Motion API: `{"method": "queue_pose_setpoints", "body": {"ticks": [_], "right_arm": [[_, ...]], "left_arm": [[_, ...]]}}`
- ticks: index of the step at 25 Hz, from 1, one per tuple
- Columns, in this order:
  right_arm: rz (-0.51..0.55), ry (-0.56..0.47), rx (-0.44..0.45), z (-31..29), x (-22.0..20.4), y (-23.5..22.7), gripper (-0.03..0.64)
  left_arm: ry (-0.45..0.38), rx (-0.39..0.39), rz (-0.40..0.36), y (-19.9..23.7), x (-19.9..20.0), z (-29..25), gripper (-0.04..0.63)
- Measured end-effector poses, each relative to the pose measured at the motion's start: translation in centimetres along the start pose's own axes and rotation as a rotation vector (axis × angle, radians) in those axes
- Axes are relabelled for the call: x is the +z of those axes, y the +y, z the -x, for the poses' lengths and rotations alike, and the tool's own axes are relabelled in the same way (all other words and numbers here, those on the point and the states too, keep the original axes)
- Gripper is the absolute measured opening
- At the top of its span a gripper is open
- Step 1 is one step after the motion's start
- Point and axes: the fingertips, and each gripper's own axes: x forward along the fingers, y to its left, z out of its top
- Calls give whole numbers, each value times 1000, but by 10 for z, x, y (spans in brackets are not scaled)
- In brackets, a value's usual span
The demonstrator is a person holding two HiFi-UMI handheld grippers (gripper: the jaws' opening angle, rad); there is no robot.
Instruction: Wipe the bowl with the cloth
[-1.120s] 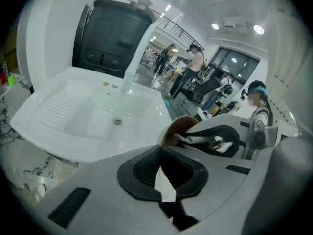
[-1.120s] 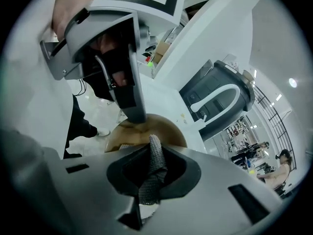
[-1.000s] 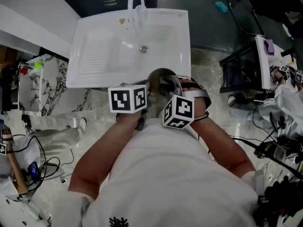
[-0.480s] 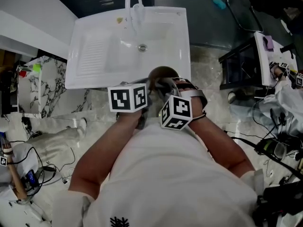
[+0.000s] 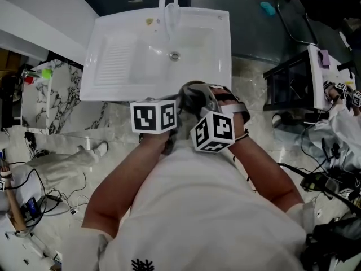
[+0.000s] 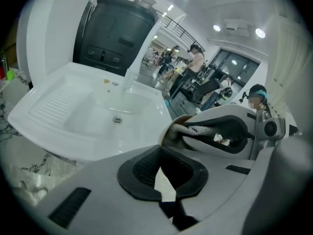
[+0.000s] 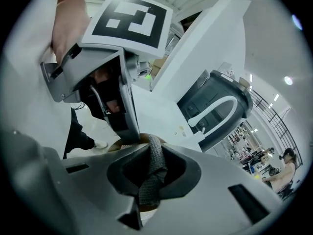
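A brown bowl (image 5: 190, 90) is held just in front of the white sink's front edge; its rim also shows in the left gripper view (image 6: 168, 130) and the right gripper view (image 7: 113, 144). My left gripper (image 5: 177, 105) is shut on the bowl's near rim, a thin pale edge between its pads (image 6: 166, 186). My right gripper (image 5: 201, 103) is shut on a grey woven cloth (image 7: 151, 173), which is pressed into the bowl. In the left gripper view the cloth (image 6: 195, 129) hangs from the right gripper's jaws over the bowl.
The white sink (image 5: 113, 66) with ribbed drainer, drain and curved tap (image 5: 169, 4) lies ahead. A dark rack (image 5: 287, 86) stands to the right. Cables and gear lie on the marble floor at both sides.
The right gripper with the cloth has shifted slightly up and along the bowl. The left gripper and bowl hold still.
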Motion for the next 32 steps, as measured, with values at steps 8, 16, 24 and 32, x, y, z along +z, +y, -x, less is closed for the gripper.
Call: {"method": "queue_pose_setpoints", "body": {"ticks": [8,16,24,32], "right_arm": [[9,96,-16,4,-21,-9,37],[-62,113,59,1,-33,13,37],[-141,-22,143,7,-11,27,37],[-319,-305,177,38,16,0,37]], "left_arm": [[-27,17,26,12,6,5,14],[-61,33,11,14,20,7,15],[-72,-7,13,8,22,6,15],[-79,-67,62,14,24,8,14]]}}
